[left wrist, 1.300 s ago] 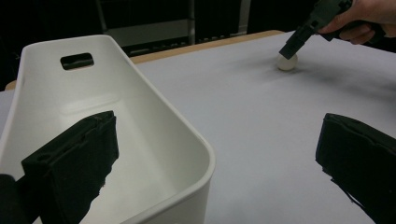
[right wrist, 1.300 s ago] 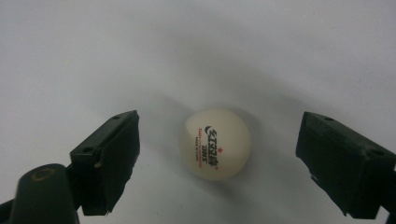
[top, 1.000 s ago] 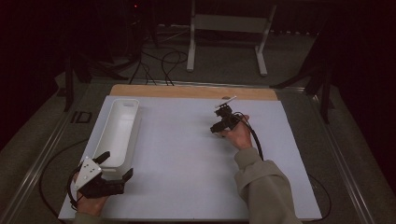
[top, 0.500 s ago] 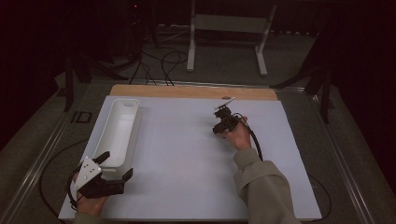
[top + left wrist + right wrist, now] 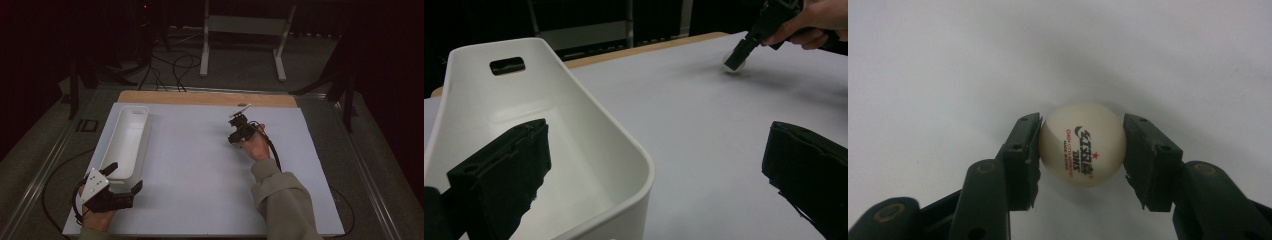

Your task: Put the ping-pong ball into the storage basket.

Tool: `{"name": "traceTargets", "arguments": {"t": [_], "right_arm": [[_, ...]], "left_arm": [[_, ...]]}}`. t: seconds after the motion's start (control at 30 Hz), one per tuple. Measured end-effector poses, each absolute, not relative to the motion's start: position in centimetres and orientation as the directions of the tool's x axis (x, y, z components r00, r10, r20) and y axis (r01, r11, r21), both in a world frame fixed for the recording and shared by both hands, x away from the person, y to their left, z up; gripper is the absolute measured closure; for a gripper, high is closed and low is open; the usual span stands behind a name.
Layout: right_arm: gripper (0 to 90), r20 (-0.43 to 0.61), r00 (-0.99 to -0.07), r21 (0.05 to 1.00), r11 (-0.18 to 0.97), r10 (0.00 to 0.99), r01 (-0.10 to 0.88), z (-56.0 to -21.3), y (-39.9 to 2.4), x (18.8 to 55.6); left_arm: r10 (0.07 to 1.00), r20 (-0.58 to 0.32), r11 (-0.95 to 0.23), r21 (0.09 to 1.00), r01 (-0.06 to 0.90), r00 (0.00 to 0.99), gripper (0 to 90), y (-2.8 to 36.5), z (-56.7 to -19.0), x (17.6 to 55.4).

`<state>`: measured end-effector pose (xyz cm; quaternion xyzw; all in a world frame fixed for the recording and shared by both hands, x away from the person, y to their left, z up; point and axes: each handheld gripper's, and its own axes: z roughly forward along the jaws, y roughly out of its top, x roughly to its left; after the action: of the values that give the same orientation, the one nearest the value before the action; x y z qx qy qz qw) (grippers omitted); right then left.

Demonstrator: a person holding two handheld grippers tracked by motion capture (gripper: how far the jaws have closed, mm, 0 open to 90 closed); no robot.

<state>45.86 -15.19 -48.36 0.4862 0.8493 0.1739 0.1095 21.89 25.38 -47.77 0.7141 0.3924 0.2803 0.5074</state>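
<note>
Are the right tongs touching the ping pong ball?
Touching. In the right gripper view, both pads of the right tongs press against opposite sides of the ball, with no gap showing.

My left tool point(image 5: 659, 165) has jaws wide apart, nothing between the pads. Left jaw sits inside the white bin point(image 5: 589, 125), right jaw outside it over the white worktop point(image 5: 704, 115). Bin has a handle slot in its far wall. Well beyond the bin, my right tool point(image 5: 738, 56) points down at a small white ball point(image 5: 730, 66) on the worktop.
</note>
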Motion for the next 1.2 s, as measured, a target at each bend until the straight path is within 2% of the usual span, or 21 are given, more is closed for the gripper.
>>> {"name": "traceTargets", "arguments": {"t": [1.2], "right_arm": [[51.0,-0.025,-0.492,0.436,0.452,0.870,0.778,-46.1,-15.5,45.3]], "left_arm": [[0.846,0.003,-0.177,0.945,0.274,0.533,0.0,25.4,-47.8,21.9]]}}
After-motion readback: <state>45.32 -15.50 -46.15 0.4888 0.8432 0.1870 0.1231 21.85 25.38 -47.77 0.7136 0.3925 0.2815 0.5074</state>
